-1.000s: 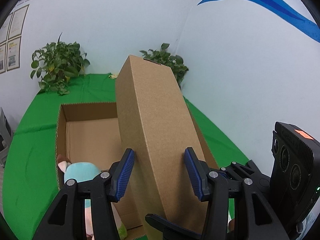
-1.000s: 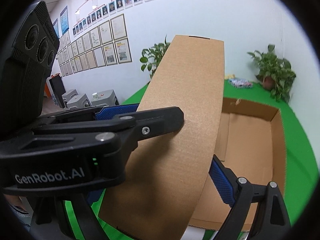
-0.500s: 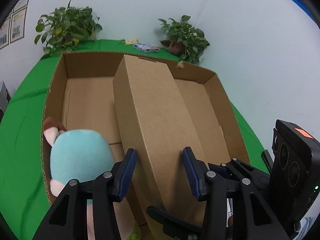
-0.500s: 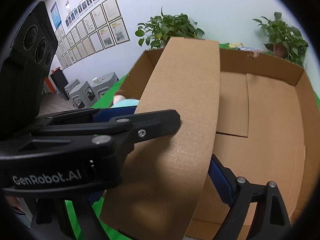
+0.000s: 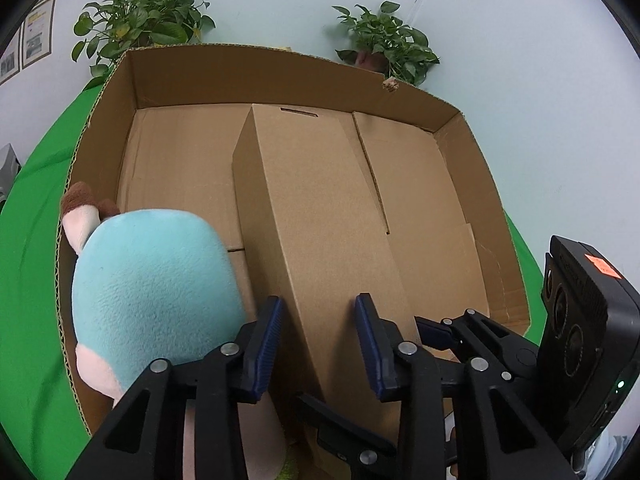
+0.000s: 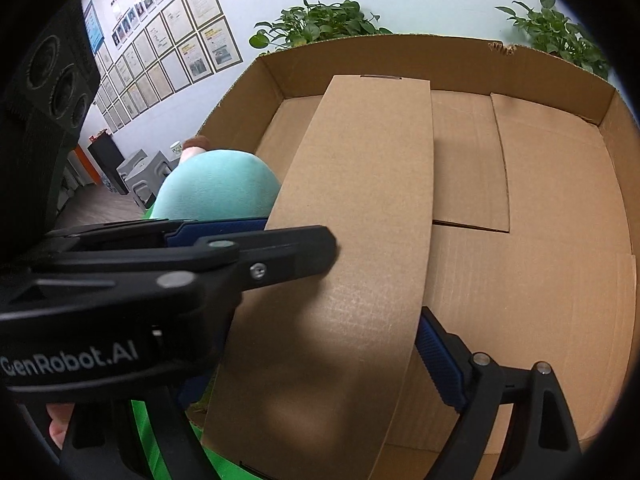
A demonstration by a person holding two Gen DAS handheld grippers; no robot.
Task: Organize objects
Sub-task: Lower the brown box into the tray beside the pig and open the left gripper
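A long brown cardboard box [image 5: 312,200] [image 6: 368,180] lies lengthwise inside a big open cardboard box [image 5: 256,50] [image 6: 400,44], its far end close to the far wall. My right gripper [image 6: 320,360] is shut on its near end; one blue pad [image 6: 436,360] presses the right side, the other finger is hidden. My left gripper [image 5: 318,320] straddles the long box's upper left edge. Its jaws are closing and do not clamp the box. A teal and pink plush toy [image 5: 152,292] [image 6: 216,184] sits in the big box's near left corner, against the left finger.
The big box stands on a green cloth [image 5: 32,280]. Two potted plants [image 5: 140,12] [image 5: 384,40] stand behind it against white walls. Framed papers [image 6: 180,40] hang on the left wall, with grey stools [image 6: 140,168] below. The big box's right half is bare floor [image 6: 560,240].
Both grippers have come down with the long box, which went from steeply raised above the big box to lying low inside it. The left jaws have narrowed.
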